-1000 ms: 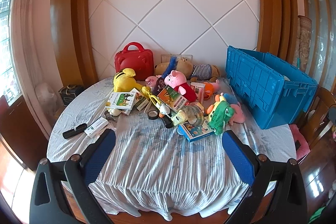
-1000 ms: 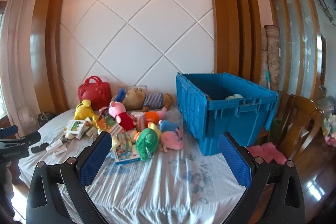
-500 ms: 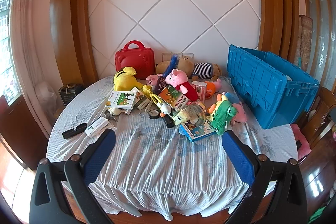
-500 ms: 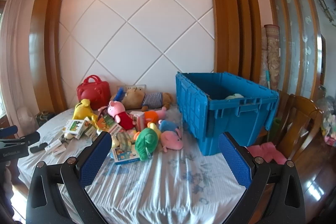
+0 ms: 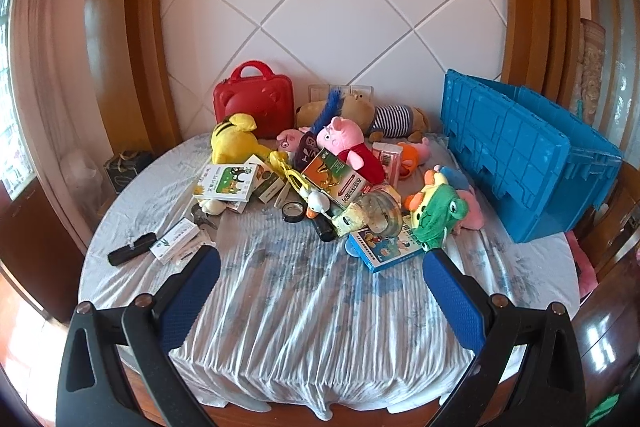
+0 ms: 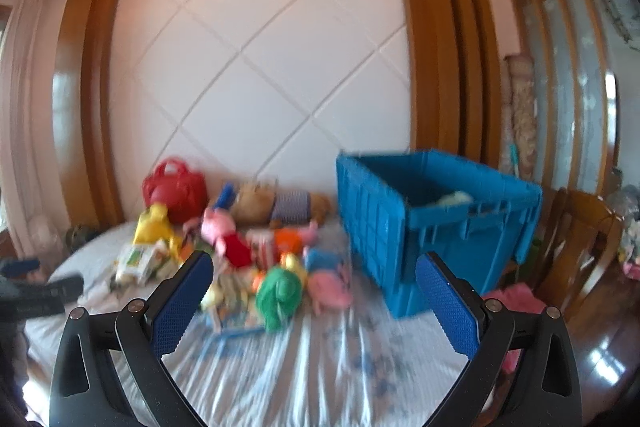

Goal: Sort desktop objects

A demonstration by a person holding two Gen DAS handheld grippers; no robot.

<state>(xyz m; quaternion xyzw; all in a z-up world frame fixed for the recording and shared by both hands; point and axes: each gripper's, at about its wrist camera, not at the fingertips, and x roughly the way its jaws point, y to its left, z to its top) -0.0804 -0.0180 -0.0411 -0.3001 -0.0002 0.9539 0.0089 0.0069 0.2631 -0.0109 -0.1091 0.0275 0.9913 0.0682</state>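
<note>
Crate: we see the blue crate (image 6: pixel 440 223) holding something pale.
Pile: plush toys (image 5: pixel 348 147) and boxes cover the table (image 5: pixel 320 307).
Jaws: left gripper (image 5: pixel 320 291) and right gripper (image 6: pixel 314 301) both spread, empty.

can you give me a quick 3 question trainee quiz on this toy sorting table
1. True or false: the big blue plastic crate stands at the table's right side.
2. What does the left gripper hold? A) green frog plush B) nothing C) a book
3. Which case stands against the wall behind the yellow plush toy?

Key:
1. True.
2. B; its blue padded fingers are spread apart over bare striped tablecloth.
3. The red hard-shell carry case.
</note>
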